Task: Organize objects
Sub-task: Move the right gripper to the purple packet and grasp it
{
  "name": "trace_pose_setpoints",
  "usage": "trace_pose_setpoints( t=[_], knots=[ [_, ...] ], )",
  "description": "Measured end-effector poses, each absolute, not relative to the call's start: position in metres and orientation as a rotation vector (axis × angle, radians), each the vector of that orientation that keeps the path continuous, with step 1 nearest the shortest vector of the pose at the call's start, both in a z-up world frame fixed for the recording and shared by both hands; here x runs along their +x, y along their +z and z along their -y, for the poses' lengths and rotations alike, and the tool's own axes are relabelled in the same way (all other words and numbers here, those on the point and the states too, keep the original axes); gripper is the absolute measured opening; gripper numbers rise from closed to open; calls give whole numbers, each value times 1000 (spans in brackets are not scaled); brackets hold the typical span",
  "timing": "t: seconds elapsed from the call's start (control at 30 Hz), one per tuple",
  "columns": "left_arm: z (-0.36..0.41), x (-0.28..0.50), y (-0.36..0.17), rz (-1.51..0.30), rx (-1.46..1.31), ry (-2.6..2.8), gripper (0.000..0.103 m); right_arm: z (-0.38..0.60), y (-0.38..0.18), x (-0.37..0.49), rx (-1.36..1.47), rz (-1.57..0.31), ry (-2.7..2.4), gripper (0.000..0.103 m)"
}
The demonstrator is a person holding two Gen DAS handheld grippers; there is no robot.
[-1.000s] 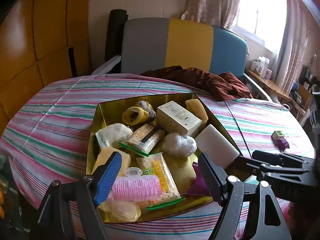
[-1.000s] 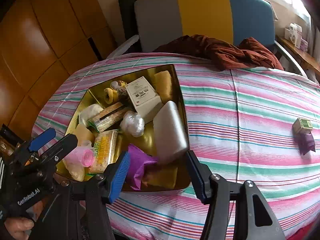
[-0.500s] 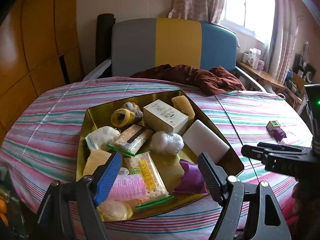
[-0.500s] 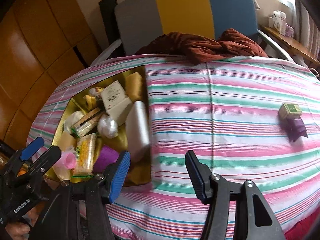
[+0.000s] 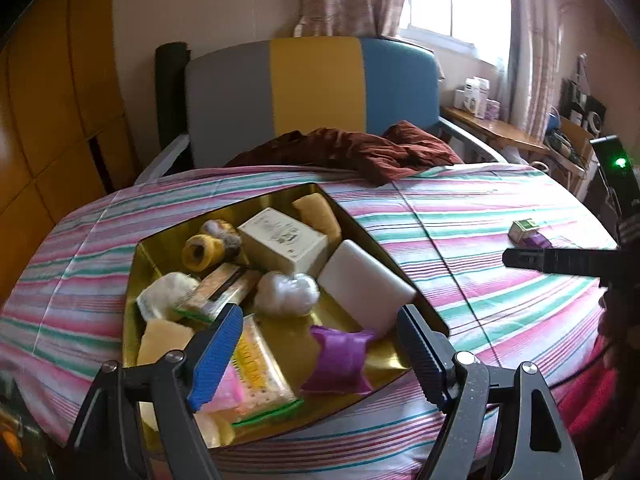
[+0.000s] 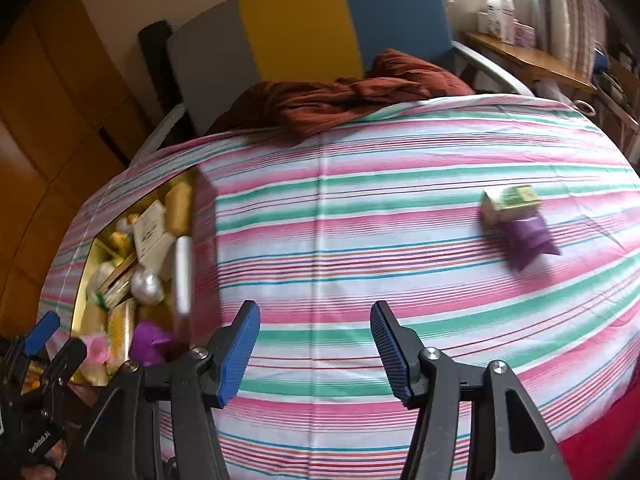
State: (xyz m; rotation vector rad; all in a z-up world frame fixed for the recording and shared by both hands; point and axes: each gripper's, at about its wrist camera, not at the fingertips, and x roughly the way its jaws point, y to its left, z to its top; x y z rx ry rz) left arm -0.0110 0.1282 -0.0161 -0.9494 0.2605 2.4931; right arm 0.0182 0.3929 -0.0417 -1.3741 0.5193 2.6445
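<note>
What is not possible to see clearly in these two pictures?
- Pink item in the tray, left wrist view: mostly behind the left gripper.
- Small box and purple pouch, right wrist view: motion-blurred, print unreadable.
- Right gripper in the left wrist view: cut off by the right edge.
</note>
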Motion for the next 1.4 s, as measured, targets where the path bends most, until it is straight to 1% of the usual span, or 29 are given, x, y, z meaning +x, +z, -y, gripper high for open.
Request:
trace_pose_setpoints(
  t=[0.43, 0.63, 0.77, 0.93, 1.07, 1.1, 1.17, 1.27, 1.33, 1.37, 1.4],
  knots=[
    [-169, 1, -12, -338, -898, 2395, 80, -484, -30, 35, -1286, -608, 2488, 58],
    [-187, 4, -12, -368, -888, 2360, 80, -526, -32, 33, -1251, -607, 2425, 58],
    [-200, 5, -13, -393, -879, 2335, 80, -557, -38, 27, -1208, -645, 2397, 58],
    [-220, 5, -17, -422, -883, 2298, 80, -591, -58, 26, -1144, -786, 2341, 58],
    [-234, 3, -21, -432, -895, 2275, 80, -617, -83, 35, -1162, -954, 2225, 60],
    [-237, 2, -23, -431, -900, 2269, 80, -620, -85, 37, -1153, -981, 2219, 63],
    [-244, 2, -26, -433, -911, 2256, 80, -622, -87, 36, -1162, -986, 2213, 68],
    [-254, 1, -32, -436, -930, 2229, 80, -618, -91, 31, -1206, -974, 2222, 68],
    [-260, 1, -34, -444, -929, 2218, 80, -611, -89, 24, -1227, -909, 2253, 71],
    [-262, 1, -35, -444, -930, 2214, 80, -608, -89, 21, -1241, -877, 2267, 75],
    [-264, 1, -36, -442, -932, 2211, 80, -604, -89, 16, -1260, -829, 2277, 76]
  ],
)
